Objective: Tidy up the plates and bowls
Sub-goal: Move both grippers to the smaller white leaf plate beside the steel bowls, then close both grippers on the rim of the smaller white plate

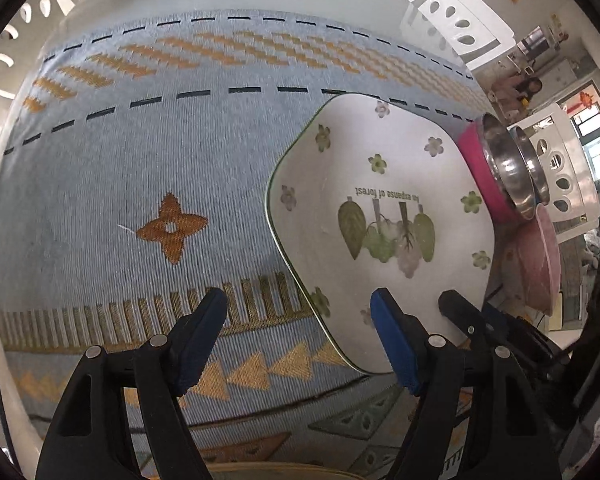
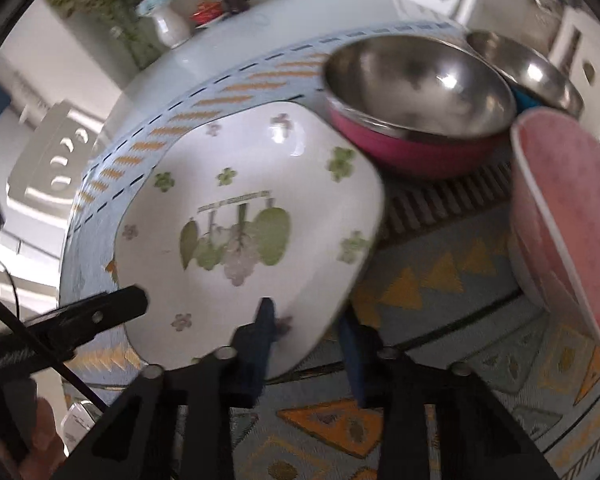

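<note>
Item: right gripper (image 2: 306, 344), at 6 o'clock in its own view, jaws pinching the near rim of the white floral plate (image 2: 252, 216), one blue pad over the rim, the other beneath it. The plate (printed with leaves and small flowers) lay on the blue patterned tablecloth (image 2: 440, 280). Left gripper (image 1: 300, 340), jaws spread and holding nothing, stood at 6 o'clock in its view, its right pad over the plate's near edge. Pink bowl (image 2: 568, 216), tilted, at 3 o'clock. Beyond the plate at 1 o'clock, a steel bowl with magenta outer wall (image 2: 416, 92); behind it a second steel bowl (image 2: 528, 68). Farthest, at 11 o'clock, a vase of flowers (image 2: 168, 24).
</note>
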{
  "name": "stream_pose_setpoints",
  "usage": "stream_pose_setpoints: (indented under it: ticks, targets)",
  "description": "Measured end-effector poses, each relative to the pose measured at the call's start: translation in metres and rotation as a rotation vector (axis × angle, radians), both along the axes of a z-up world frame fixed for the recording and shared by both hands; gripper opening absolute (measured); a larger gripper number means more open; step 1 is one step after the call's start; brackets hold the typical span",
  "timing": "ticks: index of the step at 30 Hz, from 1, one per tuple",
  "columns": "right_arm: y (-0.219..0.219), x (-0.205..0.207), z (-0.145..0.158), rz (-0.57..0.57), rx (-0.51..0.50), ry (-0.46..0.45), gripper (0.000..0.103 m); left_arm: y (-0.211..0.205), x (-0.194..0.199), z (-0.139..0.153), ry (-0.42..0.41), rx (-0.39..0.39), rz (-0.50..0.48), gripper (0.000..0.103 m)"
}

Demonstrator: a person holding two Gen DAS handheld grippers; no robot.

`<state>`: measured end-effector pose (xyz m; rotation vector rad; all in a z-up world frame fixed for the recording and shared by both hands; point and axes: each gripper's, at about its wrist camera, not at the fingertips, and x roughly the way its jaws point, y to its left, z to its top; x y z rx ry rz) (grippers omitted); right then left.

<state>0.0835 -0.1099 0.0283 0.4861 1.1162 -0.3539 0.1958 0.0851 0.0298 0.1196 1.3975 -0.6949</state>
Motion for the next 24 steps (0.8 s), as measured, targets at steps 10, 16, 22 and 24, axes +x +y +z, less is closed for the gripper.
stream_pose_setpoints:
  ticks: [10, 16, 22, 24]
  targets:
    - [0.023, -0.003, -0.004, -0.045, 0.196, 0.017, 0.033, 0.017, 0.02, -0.007, 0.02, -0.01, 0.032, 0.072]
    - [0.0, -0.006, -0.003, -0.079, 0.144, 0.047, 0.034, 0.013, 0.018, -0.01, 0.019, -0.029, 0.023, 0.072]
    - [-0.024, 0.011, -0.014, -0.115, 0.155, 0.007, 0.035, 0.002, 0.013, -0.01, -0.025, -0.008, -0.014, 0.072]
    - [-0.023, 0.017, -0.014, -0.092, 0.118, -0.013, 0.035, -0.001, 0.01, -0.01, -0.046, -0.006, -0.03, 0.072]
